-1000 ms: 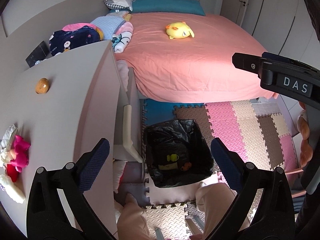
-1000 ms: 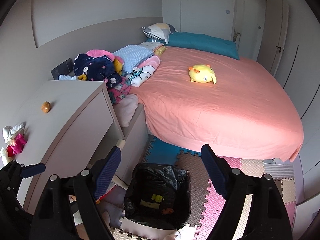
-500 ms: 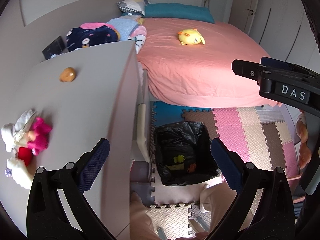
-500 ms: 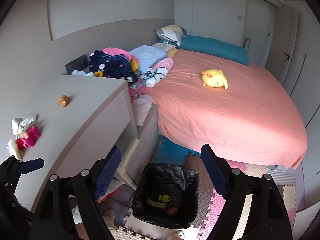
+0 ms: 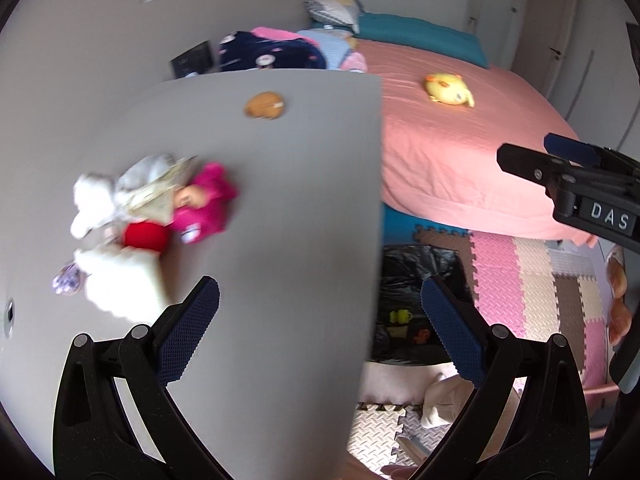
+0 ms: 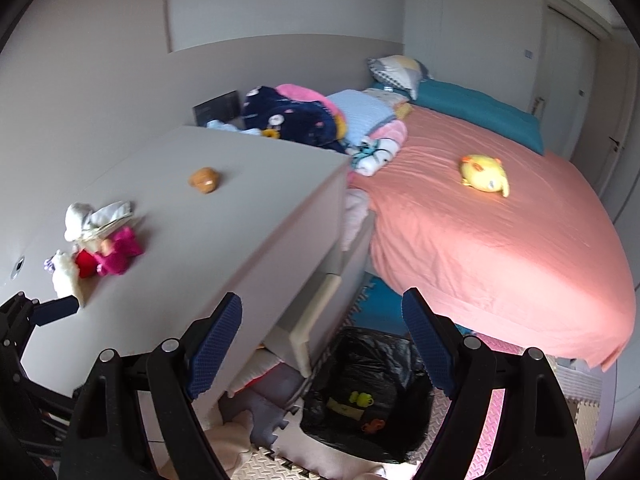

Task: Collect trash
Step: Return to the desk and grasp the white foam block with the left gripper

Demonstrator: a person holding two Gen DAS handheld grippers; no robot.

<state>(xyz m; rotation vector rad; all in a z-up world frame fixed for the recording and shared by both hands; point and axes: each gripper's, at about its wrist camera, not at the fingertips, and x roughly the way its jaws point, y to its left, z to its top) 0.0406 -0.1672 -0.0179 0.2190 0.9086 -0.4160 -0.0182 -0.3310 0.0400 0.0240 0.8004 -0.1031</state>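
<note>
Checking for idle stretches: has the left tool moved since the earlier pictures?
Yes. The left tool has swung left, from above the black-lined bin to over the grey desk top.

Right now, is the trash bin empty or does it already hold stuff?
Not empty. The black-bagged trash bin on the floor mats holds a few small items, a yellow-green one and an orange one, low on the bottom.

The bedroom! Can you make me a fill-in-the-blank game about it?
1. The yellow plush toy lies on the ____ bedsheet.
2. The bin on the floor is lined with a ____ bag.
3. The small brown piece sits on top of the ____.
4. Both grippers are ____.

Missing words: pink; black; desk; open
</note>
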